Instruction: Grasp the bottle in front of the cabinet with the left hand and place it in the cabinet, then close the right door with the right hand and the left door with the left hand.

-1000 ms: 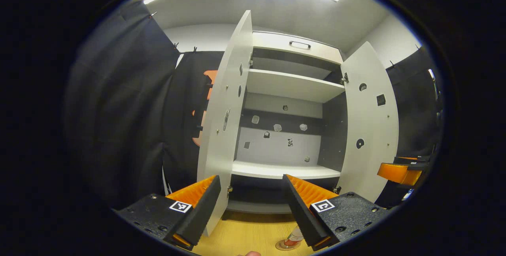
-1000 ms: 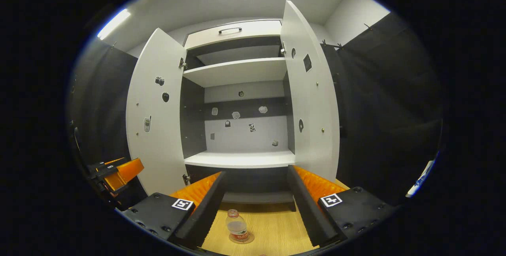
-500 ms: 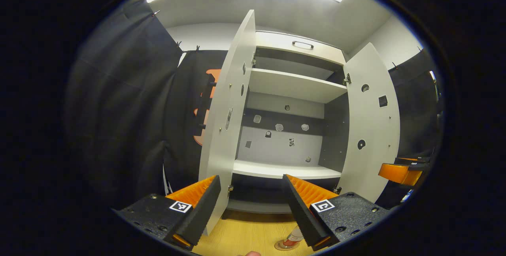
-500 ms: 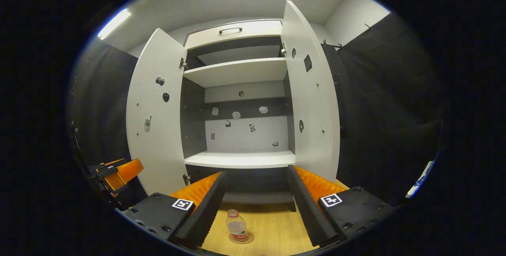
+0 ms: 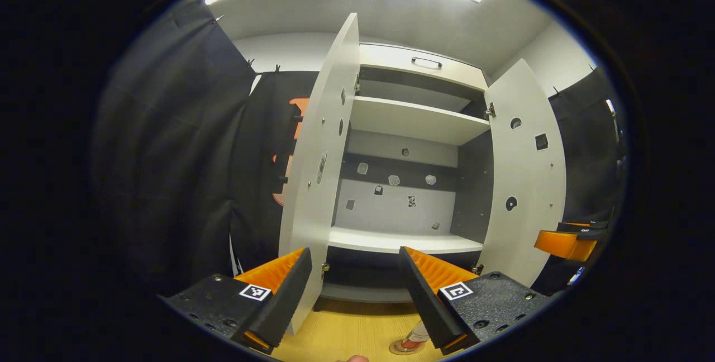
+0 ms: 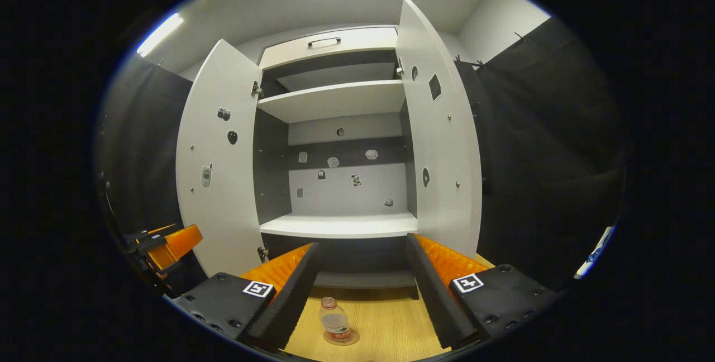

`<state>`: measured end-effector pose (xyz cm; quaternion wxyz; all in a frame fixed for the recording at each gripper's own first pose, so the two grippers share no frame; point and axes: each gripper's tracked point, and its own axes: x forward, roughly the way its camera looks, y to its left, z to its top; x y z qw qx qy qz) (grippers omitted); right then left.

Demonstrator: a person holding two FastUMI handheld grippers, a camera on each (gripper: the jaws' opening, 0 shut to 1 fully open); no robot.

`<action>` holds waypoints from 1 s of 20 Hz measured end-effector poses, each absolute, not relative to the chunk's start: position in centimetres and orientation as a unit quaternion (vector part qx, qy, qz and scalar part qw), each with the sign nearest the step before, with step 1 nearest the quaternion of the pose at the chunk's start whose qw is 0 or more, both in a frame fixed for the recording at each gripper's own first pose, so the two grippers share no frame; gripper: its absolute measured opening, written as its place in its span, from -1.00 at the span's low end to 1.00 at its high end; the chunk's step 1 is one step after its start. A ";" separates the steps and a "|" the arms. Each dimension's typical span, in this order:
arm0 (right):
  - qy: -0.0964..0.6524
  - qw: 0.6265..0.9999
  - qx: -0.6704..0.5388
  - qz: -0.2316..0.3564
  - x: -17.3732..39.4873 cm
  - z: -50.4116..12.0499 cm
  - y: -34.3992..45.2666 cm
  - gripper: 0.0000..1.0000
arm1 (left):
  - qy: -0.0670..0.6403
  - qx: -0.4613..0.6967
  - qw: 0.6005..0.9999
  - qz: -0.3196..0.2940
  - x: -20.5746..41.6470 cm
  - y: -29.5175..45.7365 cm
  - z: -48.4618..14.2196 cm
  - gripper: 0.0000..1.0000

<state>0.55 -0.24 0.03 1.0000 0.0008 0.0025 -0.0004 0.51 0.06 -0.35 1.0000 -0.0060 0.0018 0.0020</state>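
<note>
A small clear bottle [image 6: 335, 322] with a red band stands upright on the wooden floor [image 6: 385, 328] in front of the white cabinet [image 6: 338, 222]; the left gripper view shows the bottle [image 5: 414, 337] partly behind my finger. Both cabinet doors stand wide open: left door [image 5: 318, 183], right door [image 6: 441, 144]. My left gripper [image 5: 354, 300] is open, held above the floor short of the bottle. My right gripper [image 6: 360, 289] is open too, with the bottle below its gap, untouched. The left gripper [image 6: 167, 242] also appears at the far left of the right gripper view, and the right gripper [image 5: 567, 242] at the far right of the left gripper view.
Inside the cabinet a lower shelf [image 5: 402, 242] and an upper shelf [image 5: 416, 119] are bare, with small stickers on the back panel. A drawer with a handle [image 5: 425, 62] tops the cabinet. Black cloth hangs on both sides.
Almost nothing differs: the left gripper view drifts very slightly, and both grippers stay open in place. The bottle has not moved.
</note>
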 end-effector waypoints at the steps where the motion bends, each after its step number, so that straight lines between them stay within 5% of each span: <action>1: 0.003 1.000 0.000 -0.001 0.5 0.0 -0.4 1.00 | 0.003 -0.009 1.000 -0.001 0.8 -0.2 -0.5 0.89; 12: 0.006 0.998 -0.031 -0.048 -2.0 0.7 -5.4 1.00 | 0.072 -0.048 0.985 -0.149 5.0 -14.0 -12.2 0.89; 20: 0.023 0.996 -0.035 -0.074 -3.3 -0.5 -7.7 1.00 | 0.110 0.006 0.979 -0.172 4.6 -17.1 -23.0 0.90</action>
